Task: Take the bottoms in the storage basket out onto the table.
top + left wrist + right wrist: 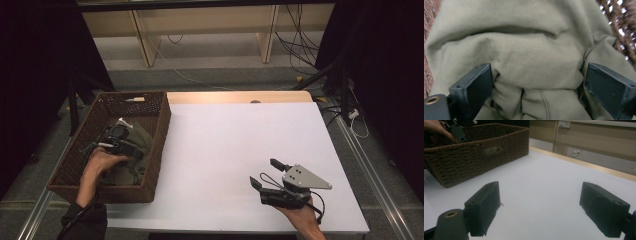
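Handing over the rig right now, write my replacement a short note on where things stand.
Left tool: down in the wicker basket, jaws open around a fold of the olive-green garment, not clamped.
Right tool: open, nothing held, low over the white table at the near right.
Done: the left tool has reached the garment.
Left: close on the fold, lift the garment out, probably onto the table.

The garment point(131, 150) lies in the basket point(156, 145) on the table's point(225, 145) left edge.
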Motion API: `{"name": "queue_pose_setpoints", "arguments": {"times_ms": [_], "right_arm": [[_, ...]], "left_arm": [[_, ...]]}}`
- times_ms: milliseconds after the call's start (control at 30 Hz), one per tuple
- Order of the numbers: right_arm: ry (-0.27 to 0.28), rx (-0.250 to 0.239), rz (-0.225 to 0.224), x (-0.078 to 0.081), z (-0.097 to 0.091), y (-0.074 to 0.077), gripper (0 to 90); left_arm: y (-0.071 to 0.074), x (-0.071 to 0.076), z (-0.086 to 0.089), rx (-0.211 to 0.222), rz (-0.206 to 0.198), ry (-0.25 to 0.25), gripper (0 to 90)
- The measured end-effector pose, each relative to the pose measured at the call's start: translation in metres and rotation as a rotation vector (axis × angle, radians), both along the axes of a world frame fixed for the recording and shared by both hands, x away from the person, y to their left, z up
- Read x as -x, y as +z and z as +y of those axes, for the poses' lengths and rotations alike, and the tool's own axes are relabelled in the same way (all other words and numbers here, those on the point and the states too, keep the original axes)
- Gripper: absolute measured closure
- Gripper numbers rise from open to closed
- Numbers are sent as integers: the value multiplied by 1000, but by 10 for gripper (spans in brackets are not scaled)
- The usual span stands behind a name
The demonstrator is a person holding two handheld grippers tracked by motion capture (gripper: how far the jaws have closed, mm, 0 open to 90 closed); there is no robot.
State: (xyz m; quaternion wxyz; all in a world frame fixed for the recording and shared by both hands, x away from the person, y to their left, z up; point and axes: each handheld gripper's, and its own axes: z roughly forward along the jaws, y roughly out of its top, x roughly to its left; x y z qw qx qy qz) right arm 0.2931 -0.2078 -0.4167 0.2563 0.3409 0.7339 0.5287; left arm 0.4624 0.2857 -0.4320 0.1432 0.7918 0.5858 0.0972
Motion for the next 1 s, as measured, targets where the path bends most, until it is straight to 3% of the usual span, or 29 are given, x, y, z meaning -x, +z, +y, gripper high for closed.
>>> {"name": "queue_pose_setpoints", "arguments": {"times_ms": [167, 233, 433, 600, 733, 1000], "right_arm": [[-1, 2, 2, 0, 1, 0, 177], [0, -1, 0, -1, 0, 0, 178], [-1, -4, 1, 0, -1, 0, 179], [-2, -1, 3, 0, 0, -1, 181], [-3, 2, 0, 0, 1, -1, 184], [-3, -1, -11, 1, 1, -1, 192]], "left_arm": [[-13, -2, 8, -5, 41, 31, 114], [-11, -1, 9, 6, 33, 36, 160], [-14, -2, 11, 17, 55, 41, 169], [-20, -2, 5, -26, 93, 9, 135], [-22, -2, 4, -38, 99, -3, 144], [-23, -2, 5, -62, 87, -20, 260]]}}
